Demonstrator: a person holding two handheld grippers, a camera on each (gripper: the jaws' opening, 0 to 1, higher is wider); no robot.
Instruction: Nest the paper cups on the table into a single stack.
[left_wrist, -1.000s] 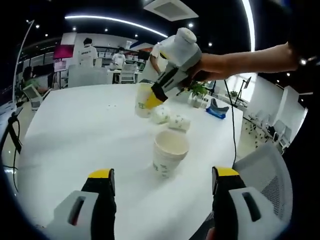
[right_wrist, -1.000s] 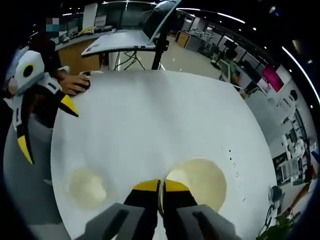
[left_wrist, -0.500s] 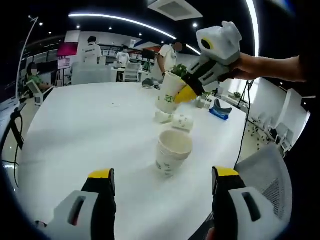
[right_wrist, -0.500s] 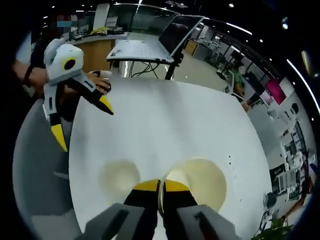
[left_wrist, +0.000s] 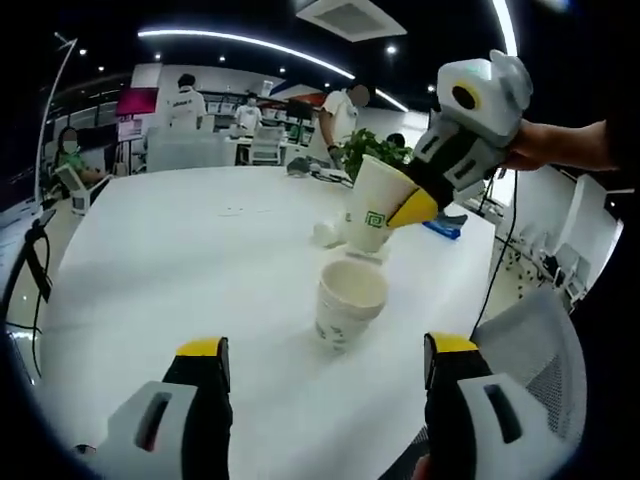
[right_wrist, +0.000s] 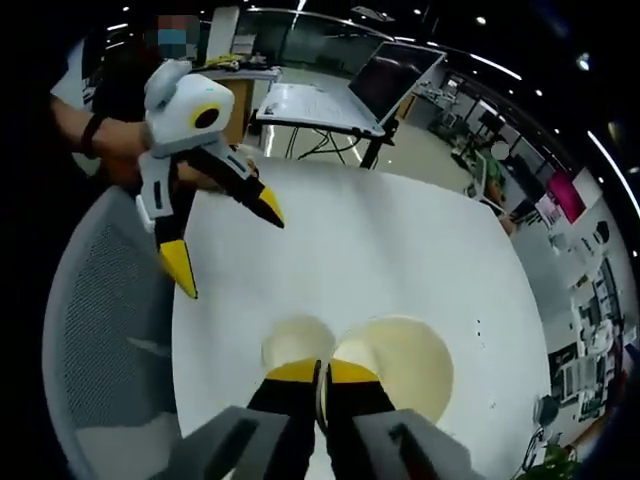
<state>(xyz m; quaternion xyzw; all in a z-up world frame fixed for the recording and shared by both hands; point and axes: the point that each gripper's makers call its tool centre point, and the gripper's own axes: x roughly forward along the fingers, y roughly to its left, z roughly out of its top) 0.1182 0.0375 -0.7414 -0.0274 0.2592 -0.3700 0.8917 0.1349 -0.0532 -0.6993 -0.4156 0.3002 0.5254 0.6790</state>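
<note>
Two yellow-tipped jaws of my left gripper (left_wrist: 328, 350) rise from the bottom of the left gripper view, spread wide with nothing between them. Just beyond the gap, at centre frame, a short stack of cream paper cups (left_wrist: 345, 303) stands upright on the white table (left_wrist: 170, 260), mouth open, a small green mark low on its side. Above and slightly right of it my right gripper (left_wrist: 412, 208) holds a single paper cup (left_wrist: 374, 205) tilted in the air, clear of the stack; this cup is cream with a green square logo, and the yellow jaw tip sits at its rim. Behind it, two more small cups (left_wrist: 328, 234) lie on the table, partly hidden.

In the right gripper view my right gripper's (right_wrist: 322, 372) jaws are pinched together on the thin rim of the held cup (right_wrist: 395, 362), whose pale round mouth fills the lower centre-right. The stack's (right_wrist: 296, 344) mouth shows just left of the jaws, lower centre. My left gripper (right_wrist: 225, 240) hangs at upper left, jaws apart, over the table edge beside a grey mesh chair (right_wrist: 100, 320).
</note>
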